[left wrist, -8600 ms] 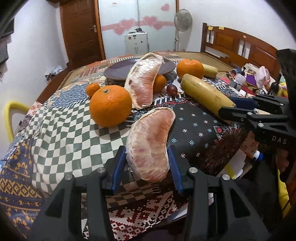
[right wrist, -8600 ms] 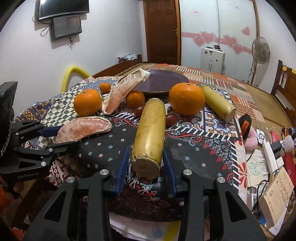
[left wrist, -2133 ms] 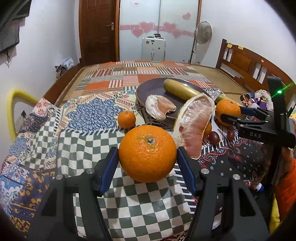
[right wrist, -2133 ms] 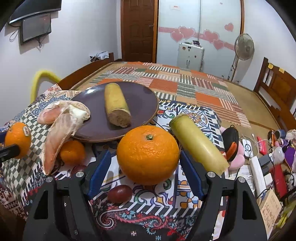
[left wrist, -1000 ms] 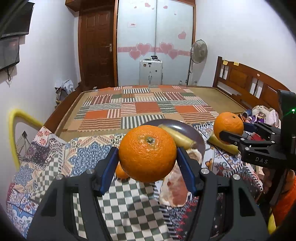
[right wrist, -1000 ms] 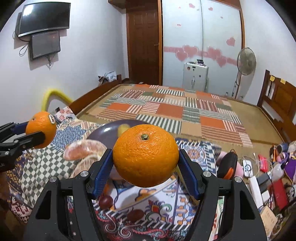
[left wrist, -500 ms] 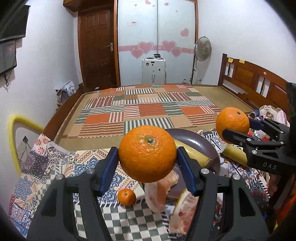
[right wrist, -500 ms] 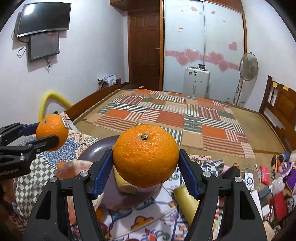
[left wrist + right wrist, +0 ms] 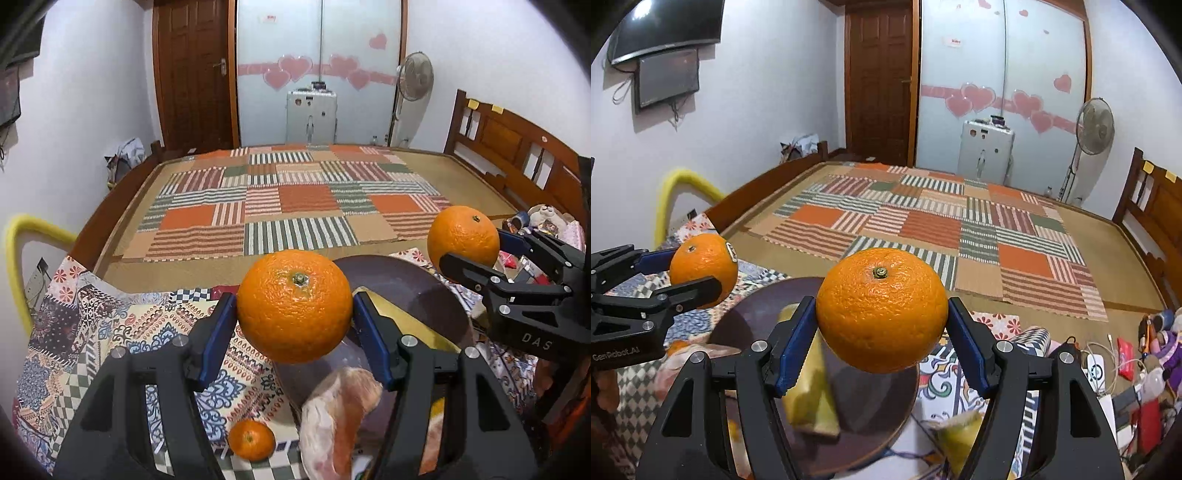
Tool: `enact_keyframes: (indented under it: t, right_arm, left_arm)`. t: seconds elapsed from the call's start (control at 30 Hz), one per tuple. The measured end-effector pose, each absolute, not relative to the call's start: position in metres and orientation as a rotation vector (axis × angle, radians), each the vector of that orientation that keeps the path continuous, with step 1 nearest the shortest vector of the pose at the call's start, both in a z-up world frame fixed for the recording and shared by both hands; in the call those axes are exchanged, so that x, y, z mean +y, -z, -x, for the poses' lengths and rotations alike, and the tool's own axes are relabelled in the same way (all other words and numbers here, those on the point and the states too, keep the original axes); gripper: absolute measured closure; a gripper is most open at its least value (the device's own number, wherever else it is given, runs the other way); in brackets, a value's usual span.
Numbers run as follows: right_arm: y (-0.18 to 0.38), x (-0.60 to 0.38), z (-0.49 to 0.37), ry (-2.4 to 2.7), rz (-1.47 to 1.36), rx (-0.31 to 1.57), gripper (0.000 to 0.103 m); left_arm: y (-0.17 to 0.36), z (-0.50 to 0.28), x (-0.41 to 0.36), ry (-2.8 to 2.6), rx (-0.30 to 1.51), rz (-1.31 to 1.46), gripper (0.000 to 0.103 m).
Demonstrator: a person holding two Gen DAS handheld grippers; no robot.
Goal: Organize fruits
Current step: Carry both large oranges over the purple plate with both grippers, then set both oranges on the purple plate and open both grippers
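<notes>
Room, left to right: yellow foam-padded chair back at the white wall, wall screen above it, brown door, frosted glass panel with pink heart stickers, white appliance in front of it, standing fan, wooden headboard at far right. A striped patchwork mat covers the far surface; a patterned cloth covers the near end.

Left gripper has its blue pads clamped on a large orange, held in the air above the cloth, at the left rim of the dark plate. Below it, a small tangerine sits on the cloth and a peeled pomelo wedge lies at the plate's near edge.

Right gripper pinches a second orange above the plate, over a blurred yellow cylinder-shaped fruit lying on it. Another yellow piece lies off the plate to the right.

Far right: cluttered cables and toys.
</notes>
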State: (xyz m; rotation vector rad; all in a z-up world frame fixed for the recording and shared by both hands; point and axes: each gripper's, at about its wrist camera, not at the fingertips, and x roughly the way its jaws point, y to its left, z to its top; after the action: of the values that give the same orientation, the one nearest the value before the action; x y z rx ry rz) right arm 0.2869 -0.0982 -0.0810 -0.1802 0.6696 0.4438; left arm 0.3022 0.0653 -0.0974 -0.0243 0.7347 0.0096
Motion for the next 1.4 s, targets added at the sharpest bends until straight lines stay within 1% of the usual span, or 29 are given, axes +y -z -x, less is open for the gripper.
enact_keyframes:
  t: [0.33, 0.6, 0.87, 1.07, 1.4]
  right_arm:
    - [0.101, -0.088, -0.311, -0.461, 0.192, 0.786, 0.036]
    - [0.110, -0.078, -0.318, -0.472, 0.213, 0.829, 0.036]
    - [0.112, -0.075, -0.321, -0.484, 0.221, 0.842, 0.035]
    - [0.111, -0.073, -0.318, -0.492, 0.227, 0.845, 0.035]
    - [0.086, -0.086, -0.293, -0.461, 0.234, 0.742, 0.034]
  left_arm:
    - [0.126, -0.331, 0.062, 0.047, 0.863, 0.032, 0.039]
    - [0.136, -0.339, 0.058, 0.059, 0.902, 0.010, 0.039]
    - [0.136, -0.339, 0.054, 0.063, 0.907, -0.022, 0.039]
    - [0.126, -0.331, 0.052, 0.074, 0.874, -0.022, 0.034]
    - [0.101, -0.300, 0.064, 0.041, 0.782, -0.018, 0.034]
